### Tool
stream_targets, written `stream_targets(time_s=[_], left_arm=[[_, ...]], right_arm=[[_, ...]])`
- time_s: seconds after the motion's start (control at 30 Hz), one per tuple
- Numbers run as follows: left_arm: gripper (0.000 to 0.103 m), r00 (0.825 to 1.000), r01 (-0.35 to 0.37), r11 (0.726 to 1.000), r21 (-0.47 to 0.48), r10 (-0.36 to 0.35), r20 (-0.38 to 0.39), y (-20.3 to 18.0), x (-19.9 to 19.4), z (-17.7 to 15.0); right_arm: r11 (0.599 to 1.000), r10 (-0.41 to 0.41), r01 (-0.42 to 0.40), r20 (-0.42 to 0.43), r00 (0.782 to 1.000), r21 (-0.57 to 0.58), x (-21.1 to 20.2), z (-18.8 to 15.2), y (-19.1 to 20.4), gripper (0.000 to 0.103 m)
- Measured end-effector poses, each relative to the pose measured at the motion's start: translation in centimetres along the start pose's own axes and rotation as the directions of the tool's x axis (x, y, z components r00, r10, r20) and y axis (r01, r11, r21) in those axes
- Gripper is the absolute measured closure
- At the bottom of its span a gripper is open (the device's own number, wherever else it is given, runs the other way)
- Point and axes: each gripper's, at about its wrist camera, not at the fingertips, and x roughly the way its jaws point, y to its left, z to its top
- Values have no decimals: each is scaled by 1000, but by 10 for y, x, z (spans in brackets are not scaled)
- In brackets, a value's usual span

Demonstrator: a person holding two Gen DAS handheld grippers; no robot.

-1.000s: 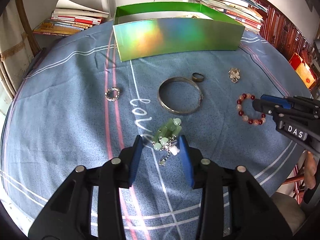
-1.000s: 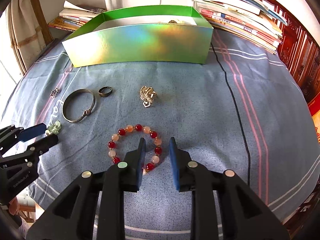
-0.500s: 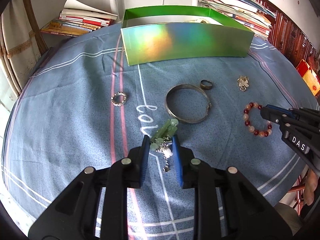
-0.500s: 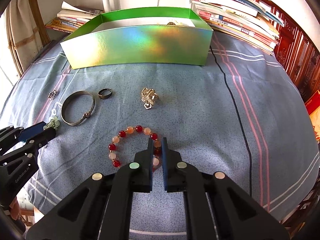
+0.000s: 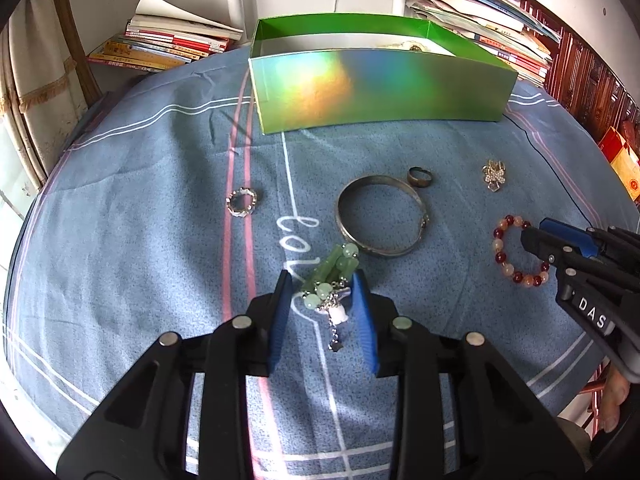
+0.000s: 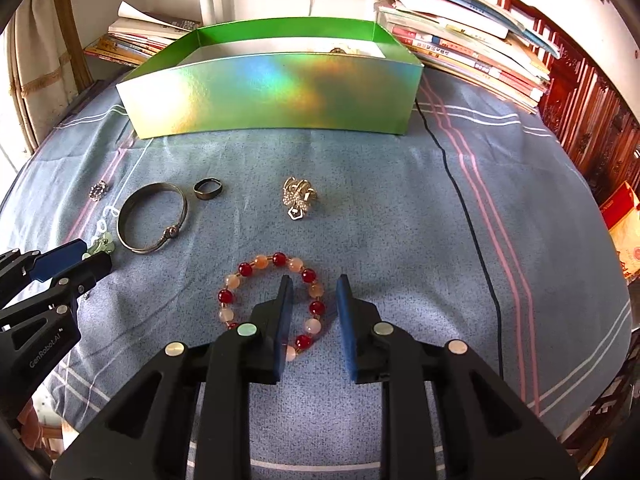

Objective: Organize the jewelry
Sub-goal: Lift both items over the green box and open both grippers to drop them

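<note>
Left wrist view: the left gripper [image 5: 322, 292] is seen low over the blue tablecloth [image 5: 120, 240], jaws part open and just widened, with the green bead piece [image 5: 334, 274] lying between the pads; contact cannot be determined. From the right wrist view, the right gripper [image 6: 314, 300] is likewise part open, just widened, straddling the near-right arc of the red bead bracelet [image 6: 272, 304] on the cloth, ungripped. Beyond are noted a silver bangle [image 5: 380, 216], a dark ring [image 5: 420, 178], a sparkly ring [image 5: 242, 201] and a brooch [image 6: 298, 198]. Farthest stands the green box [image 6: 276, 96].
</note>
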Motion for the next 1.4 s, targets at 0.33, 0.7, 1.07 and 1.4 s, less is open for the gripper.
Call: stream_targets(time_s=[0.33, 0.7, 1.07, 1.4], left_arm=[[81, 1000, 14, 1000, 3, -14, 23, 0, -8, 0], [87, 999, 25, 999, -38, -23, 46, 16, -20, 3], [87, 998, 15, 998, -53, -12, 58, 19, -26, 5], [87, 982, 46, 998, -41, -38, 183, 23, -59, 50]], right_arm=[[999, 45, -45, 26, 999, 21, -11, 3, -1, 95], [997, 45, -51, 103, 994, 62, -34, 12, -19, 95], [997, 53, -59, 106, 993, 53, -36, 11, -13, 95], [987, 133, -147, 200, 971, 60, -58, 56, -19, 95]])
